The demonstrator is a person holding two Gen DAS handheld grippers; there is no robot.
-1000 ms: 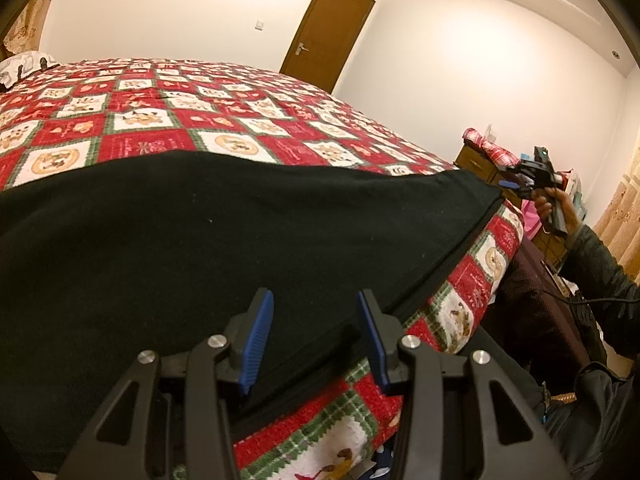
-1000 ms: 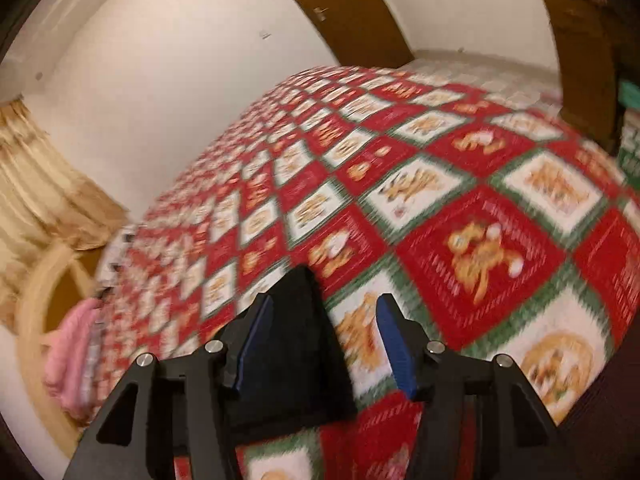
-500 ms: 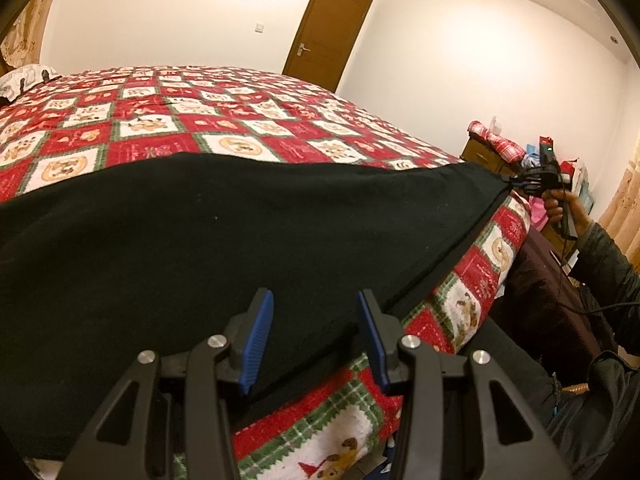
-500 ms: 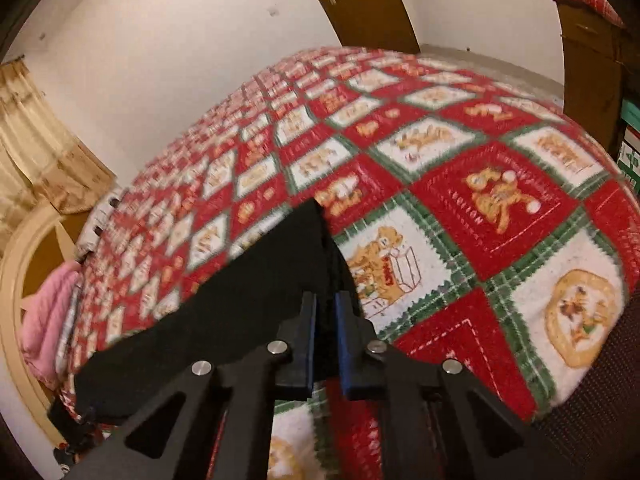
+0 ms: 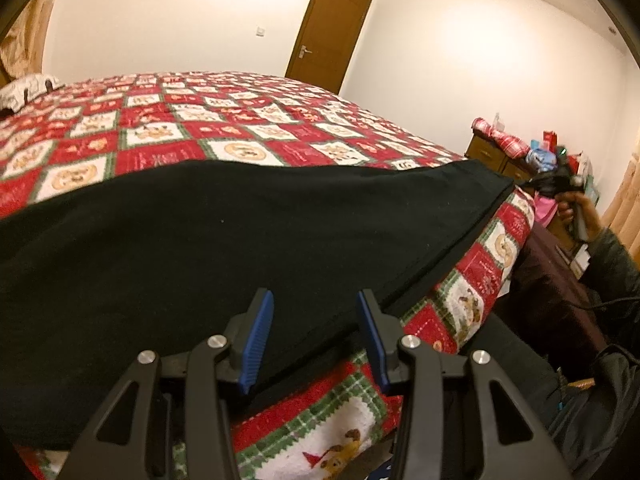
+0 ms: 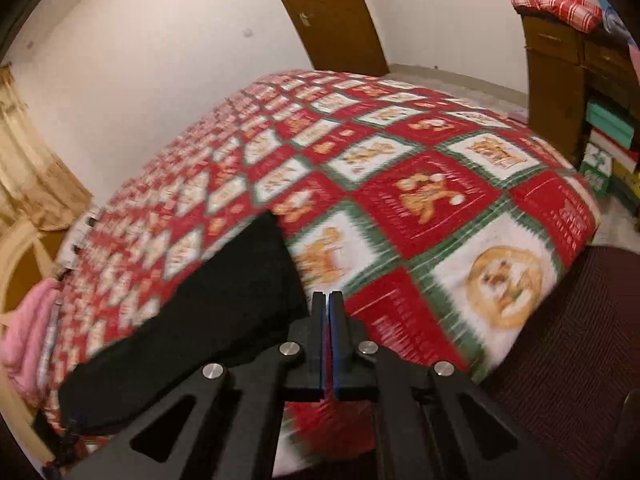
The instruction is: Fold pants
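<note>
Black pants [image 5: 224, 240] lie flat along the near edge of a bed with a red, green and white patchwork quilt [image 5: 248, 120]. My left gripper [image 5: 316, 336] is open just above the pants' near edge, one blue finger [image 5: 256, 332] on each side of the hem. In the right wrist view the pants [image 6: 224, 304] stretch away to the left. My right gripper [image 6: 329, 312] is shut on the corner of the pants at their right end. It also shows far right in the left wrist view [image 5: 560, 184], held in a hand.
A brown door [image 5: 328, 32] stands behind the bed. A wooden dresser [image 6: 560, 80] with a plaid cloth and stacked boxes is at the right. A dark brown seat [image 6: 568, 340] is beside the bed's corner. Pink cloth [image 6: 28, 332] hangs on a wooden frame at left.
My right gripper closed from open onto the pants' corner and pulled back a little. The left gripper stayed open over the near hem and barely moved.
</note>
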